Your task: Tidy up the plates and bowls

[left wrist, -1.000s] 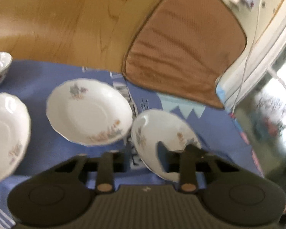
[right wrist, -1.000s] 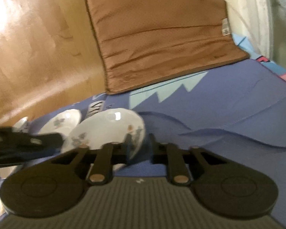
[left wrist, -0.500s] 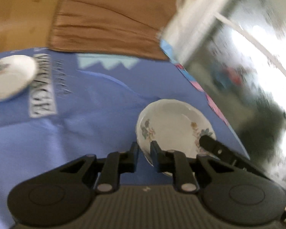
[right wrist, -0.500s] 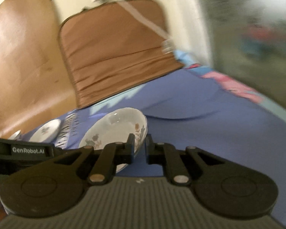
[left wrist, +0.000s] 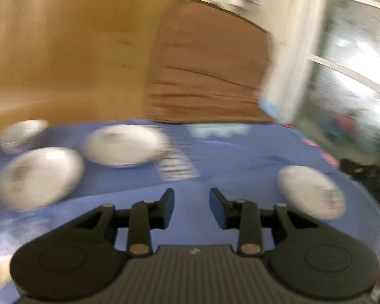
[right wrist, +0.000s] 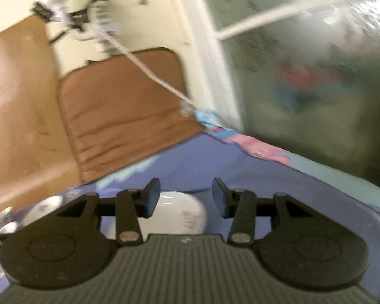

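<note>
White flowered china plate [left wrist: 311, 192] lies alone on blue cloth [left wrist: 240, 159], near edge. Left gripper [left wrist: 192, 204], right gripper [right wrist: 186, 196]: fingers wide, empty. Bump could knock plate off, break.

A wooden floor of warm honey colour [left wrist: 71, 58] is seen beyond a blue printed cloth [left wrist: 240, 157]. A brown fabric cushion with stitched folds [right wrist: 119, 116] is laid on the floor beside a white frame [right wrist: 205, 50], by which frosted glass [right wrist: 316, 76] is bordered, brightly lit.
</note>
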`<state>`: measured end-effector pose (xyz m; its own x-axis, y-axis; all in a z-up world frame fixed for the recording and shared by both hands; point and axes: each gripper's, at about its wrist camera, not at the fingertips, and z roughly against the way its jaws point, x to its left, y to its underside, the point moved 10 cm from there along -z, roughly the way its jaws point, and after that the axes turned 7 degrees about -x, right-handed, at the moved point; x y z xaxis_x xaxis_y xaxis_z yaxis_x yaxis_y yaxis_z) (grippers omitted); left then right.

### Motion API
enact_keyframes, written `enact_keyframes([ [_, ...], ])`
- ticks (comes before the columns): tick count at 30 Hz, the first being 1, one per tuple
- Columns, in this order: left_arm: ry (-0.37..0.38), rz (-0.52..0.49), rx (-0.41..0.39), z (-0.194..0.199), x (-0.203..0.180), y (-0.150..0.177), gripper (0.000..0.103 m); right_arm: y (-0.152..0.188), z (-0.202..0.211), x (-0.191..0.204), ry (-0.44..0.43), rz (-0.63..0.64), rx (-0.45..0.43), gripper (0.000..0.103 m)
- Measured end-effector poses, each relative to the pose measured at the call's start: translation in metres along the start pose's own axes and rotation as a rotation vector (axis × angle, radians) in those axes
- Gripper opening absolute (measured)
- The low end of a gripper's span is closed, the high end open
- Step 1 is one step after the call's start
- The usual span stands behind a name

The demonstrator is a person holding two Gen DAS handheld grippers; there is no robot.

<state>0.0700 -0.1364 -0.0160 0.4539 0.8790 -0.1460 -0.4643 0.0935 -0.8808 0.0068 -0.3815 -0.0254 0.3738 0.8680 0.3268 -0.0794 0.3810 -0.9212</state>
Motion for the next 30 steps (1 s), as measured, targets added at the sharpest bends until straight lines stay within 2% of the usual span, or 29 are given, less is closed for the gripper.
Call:
enact_keyframes([
  [3, -0.149, 0.017, -0.048, 0.023, 0.055, 0.006, 0.031, 0.018, -0.008, 0.047, -0.132, 0.026, 0.093, 0.047],
  [6, -0.26, 0.037, -0.093, 0.038, 0.097, 0.01, 0.031, 0.039, -0.022, 0.1, -0.284, 0.002, 0.224, 0.043],
  [8, -0.292, 0.062, -0.124, 0.042, 0.118, 0.015, 0.031, 0.046, -0.039, 0.131, -0.343, -0.019, 0.279, 0.041],
  [9, -0.294, 0.09, -0.114, 0.038, 0.124, 0.016, 0.03, 0.048, -0.051, 0.143, -0.349, -0.021, 0.29, 0.041],
  [10, -0.269, 0.124, -0.1, 0.037, 0.127, 0.014, 0.029, 0.048, -0.064, 0.154, -0.345, -0.025, 0.296, 0.041],
  [12, -0.265, 0.148, -0.124, 0.038, 0.129, 0.012, 0.03, 0.048, -0.092, 0.167, -0.331, -0.049, 0.312, 0.041],
  [14, -0.257, 0.144, -0.126, 0.037, 0.127, 0.013, 0.031, 0.051, -0.121, 0.182, -0.316, -0.055, 0.34, 0.041],
  [15, -0.256, 0.136, -0.13, 0.036, 0.125, 0.013, 0.031, 0.058, -0.119, 0.185, -0.296, -0.045, 0.351, 0.041],
  [17, -0.259, 0.126, -0.142, 0.039, 0.121, 0.017, 0.032, 0.069, -0.141, 0.194, -0.264, -0.044, 0.403, 0.04],
  [19, -0.256, 0.123, -0.147, 0.04, 0.119, 0.018, 0.032, 0.082, -0.153, 0.196, -0.243, -0.041, 0.459, 0.03],
  [20, -0.248, 0.125, -0.148, 0.039, 0.122, 0.018, 0.032, 0.087, -0.156, 0.194, -0.234, -0.047, 0.488, 0.012],
  [22, -0.235, 0.14, -0.151, 0.039, 0.122, 0.018, 0.033, 0.087, -0.148, 0.188, -0.245, -0.097, 0.501, 0.011],
  [25, -0.166, 0.17, -0.156, 0.039, 0.12, 0.014, 0.044, 0.081, -0.116, 0.176, -0.285, -0.133, 0.509, 0.011],
  [28, -0.065, 0.214, -0.134, 0.04, 0.102, 0.01, 0.044, 0.08, -0.071, 0.157, -0.351, -0.194, 0.548, 0.011],
  [30, -0.036, 0.195, -0.104, 0.039, 0.086, 0.008, 0.045, 0.077, -0.039, 0.142, -0.397, -0.219, 0.576, 0.011],
])
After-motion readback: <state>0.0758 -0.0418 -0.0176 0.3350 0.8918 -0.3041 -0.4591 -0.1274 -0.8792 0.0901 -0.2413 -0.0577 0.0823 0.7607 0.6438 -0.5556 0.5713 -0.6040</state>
